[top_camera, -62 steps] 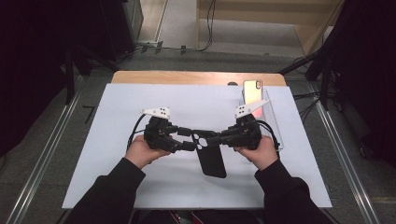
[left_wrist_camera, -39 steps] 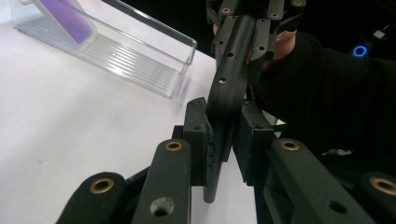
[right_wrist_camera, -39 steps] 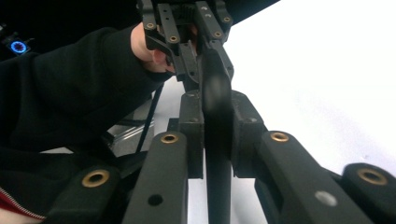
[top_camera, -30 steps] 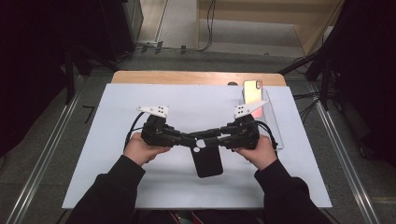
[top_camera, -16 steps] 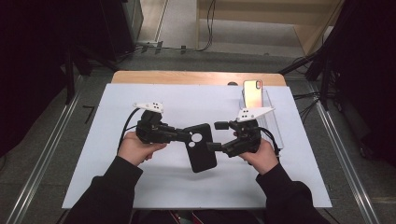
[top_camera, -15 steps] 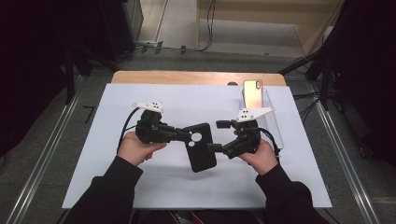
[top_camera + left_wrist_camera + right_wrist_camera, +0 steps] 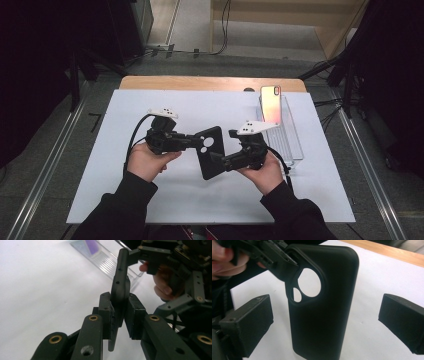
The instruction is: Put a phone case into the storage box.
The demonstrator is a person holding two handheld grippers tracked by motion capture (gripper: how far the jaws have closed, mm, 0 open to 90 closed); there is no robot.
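A black phone case (image 7: 209, 160) with a round camera cutout hangs tilted above the white mat. My left gripper (image 7: 193, 142) is shut on its upper corner beside the cutout; in the left gripper view the pads (image 7: 106, 312) press both faces of the case (image 7: 121, 287). My right gripper (image 7: 225, 147) sits at the case's right edge. Its jaws have just been opening and now stand wide. In the right gripper view the case (image 7: 324, 315) stands between the pads (image 7: 249, 325) untouched, with the right gripper (image 7: 325, 323) open around it.
A phone (image 7: 270, 103) with a glossy screen leans upright in a clear slotted tray (image 7: 286, 137) at the back right. The white mat (image 7: 125, 200) covers the table, and a wooden strip (image 7: 200, 83) runs along its far edge. Dark floor and rails surround it.
The right gripper has let go of the case, opened wide and drawn back to the right. The left gripper keeps the case, which has swung from flat and level to a tilt.
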